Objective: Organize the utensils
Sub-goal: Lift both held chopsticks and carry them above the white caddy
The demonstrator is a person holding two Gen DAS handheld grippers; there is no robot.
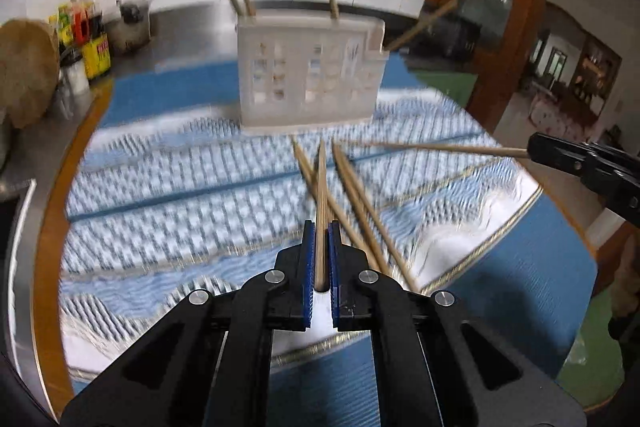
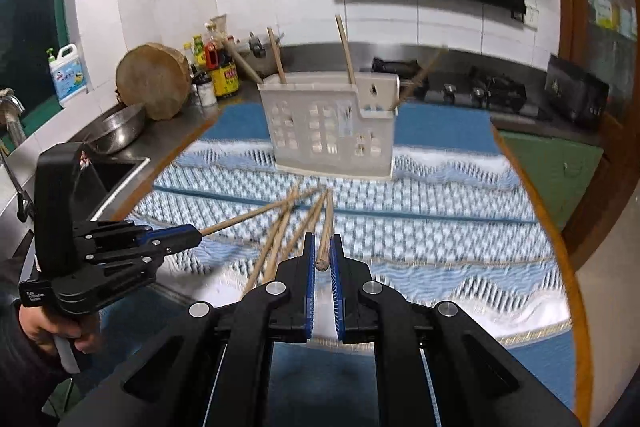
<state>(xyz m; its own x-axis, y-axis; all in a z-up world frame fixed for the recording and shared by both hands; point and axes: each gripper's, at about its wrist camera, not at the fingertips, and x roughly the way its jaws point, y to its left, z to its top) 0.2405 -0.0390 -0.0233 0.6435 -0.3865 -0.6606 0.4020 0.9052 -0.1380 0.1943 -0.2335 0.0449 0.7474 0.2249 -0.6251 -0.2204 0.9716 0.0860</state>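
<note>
Wooden chopsticks [image 1: 352, 195] in a loose fan on the blue-and-white patterned cloth [image 1: 168, 195], just in front of the white perforated utensil holder [image 1: 310, 75]; four more upright or leaning inside that holder. One chopstick [image 1: 321, 211] pinched between the blue pads of the left gripper [image 1: 321, 227], jaws pressed tight on it. Another chopstick [image 2: 326, 231] clamped by its end in the right gripper [image 2: 323, 247], likewise closed down on the stick. Behind the holder, a steel counter [image 2: 172, 135] with sauce bottles [image 2: 218, 67], a round wooden chopping block [image 2: 154, 81] and a metal bowl [image 2: 120, 131]. At lower left of the right view, a hand [image 2: 44, 331] around the left gripper's handle.
</note>
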